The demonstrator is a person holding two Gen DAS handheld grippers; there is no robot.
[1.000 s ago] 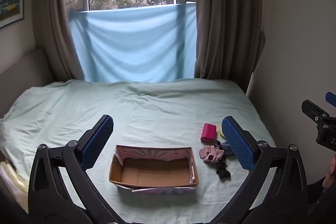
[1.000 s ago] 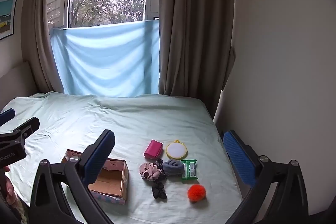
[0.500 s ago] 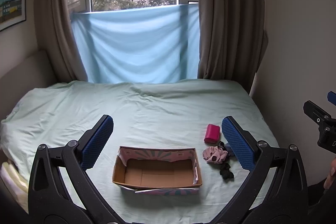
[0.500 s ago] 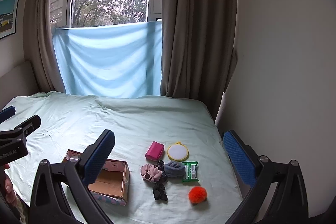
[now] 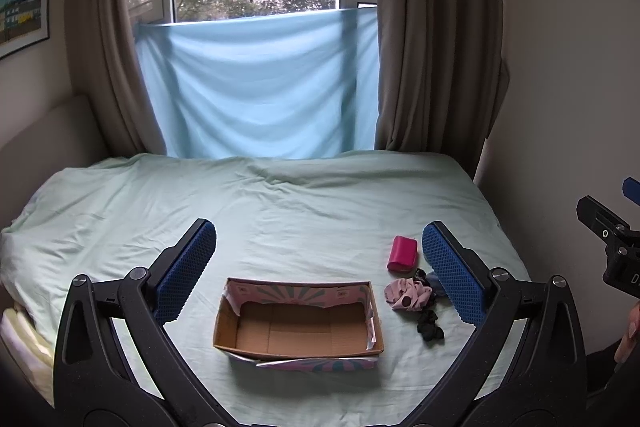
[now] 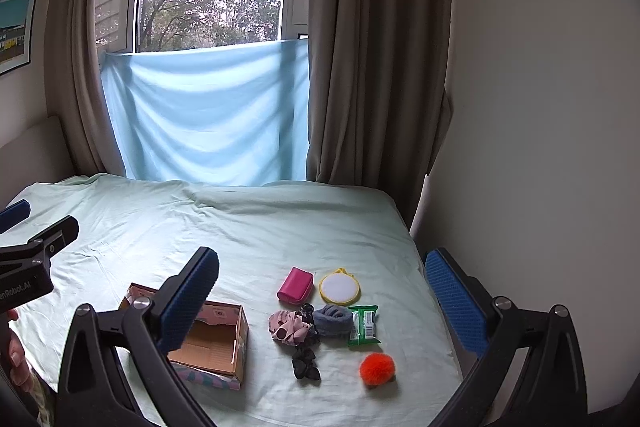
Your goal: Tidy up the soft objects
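Left gripper (image 5: 318,273): jaws spread wide, nothing between them, held above the bed (image 5: 320,195)
Right gripper (image 6: 322,297): jaws spread wide, holding nothing
Cardboard box (image 5: 298,323): open, on the sheet under the left gripper
Soft items: pink scrunchie (image 6: 289,326), grey scrunchie (image 6: 333,319), black bow (image 6: 305,363), orange pom-pom (image 6: 377,367), clustered right of the box
Nearby: pink pouch (image 6: 295,285), round mirror (image 6: 339,287), green packet (image 6: 363,325)

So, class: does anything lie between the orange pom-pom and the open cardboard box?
Yes. In the right wrist view the black scrunchie lies on the sheet between the orange pom-pom and the cardboard box; lifting over it clears it.
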